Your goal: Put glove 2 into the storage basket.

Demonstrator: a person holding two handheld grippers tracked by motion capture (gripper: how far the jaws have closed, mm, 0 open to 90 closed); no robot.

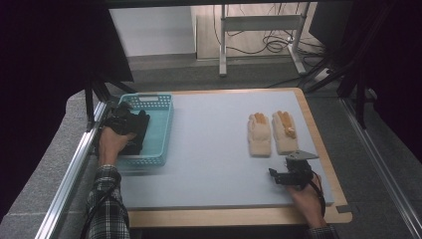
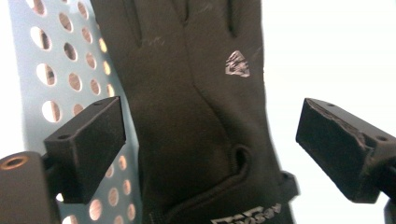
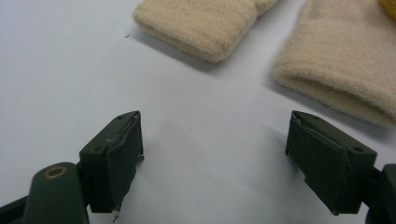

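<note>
A black glove lies in the light-blue perforated basket at the table's left. My left gripper hovers over it, open; in the left gripper view the black glove with a small silver logo lies between the spread jaws of my left gripper, untouched. Two cream knitted gloves with orange fingertips, one left of the other, lie side by side at the right. My right gripper sits open just in front of them; in the right gripper view my right gripper points at the cuffs.
The grey mat covers a wooden table. A metal rail runs along the left side. A table frame and cables stand on the floor beyond the far edge.
</note>
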